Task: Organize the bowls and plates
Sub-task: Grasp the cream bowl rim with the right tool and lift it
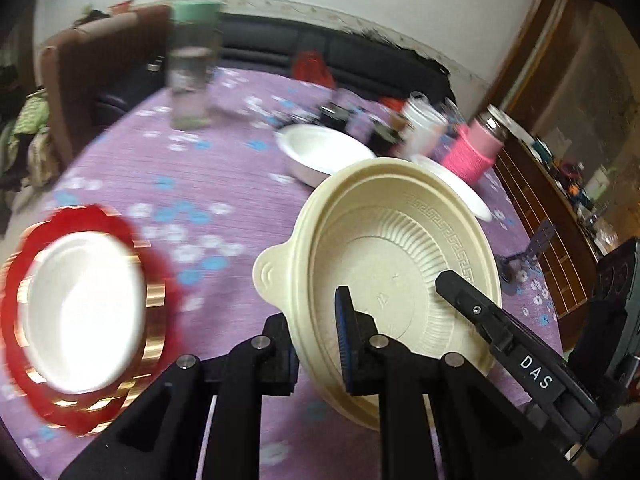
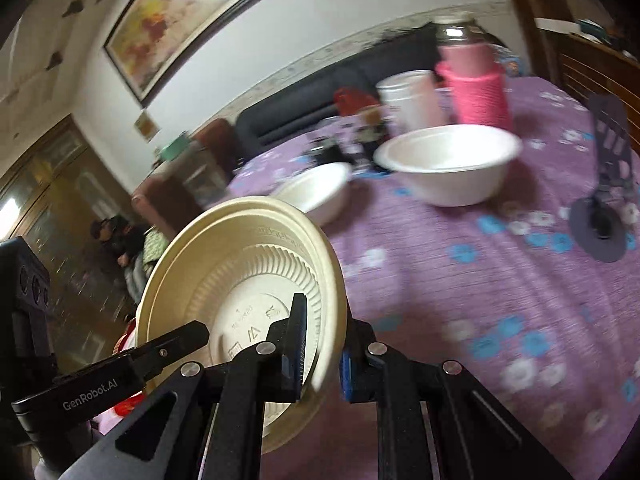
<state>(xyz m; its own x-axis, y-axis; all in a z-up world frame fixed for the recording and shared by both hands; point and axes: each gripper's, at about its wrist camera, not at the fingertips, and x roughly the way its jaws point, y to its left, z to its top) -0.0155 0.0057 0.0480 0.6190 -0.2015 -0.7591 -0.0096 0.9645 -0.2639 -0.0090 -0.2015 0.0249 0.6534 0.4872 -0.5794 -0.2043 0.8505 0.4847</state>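
Observation:
Both grippers hold one cream plastic plate (image 1: 392,264), lifted and tilted above the purple table. My left gripper (image 1: 316,344) is shut on its near rim, one finger inside and one outside. My right gripper (image 2: 320,356) is shut on the opposite rim of the same cream plate (image 2: 240,256); its finger (image 1: 472,304) shows inside the plate in the left wrist view. A white bowl on a red and gold plate (image 1: 80,312) sits at the left. A white bowl (image 1: 320,152) lies further back; another white bowl (image 2: 452,160) stands near the pink bottle.
The purple flowered tablecloth (image 1: 224,168) covers a round table. A clear jar with green lid (image 1: 192,64), a pink-wrapped bottle (image 2: 476,84), a white cup (image 2: 412,96) and small dark items stand at the back. A dark phone stand (image 2: 604,200) stands at right. Chairs and a sofa surround the table.

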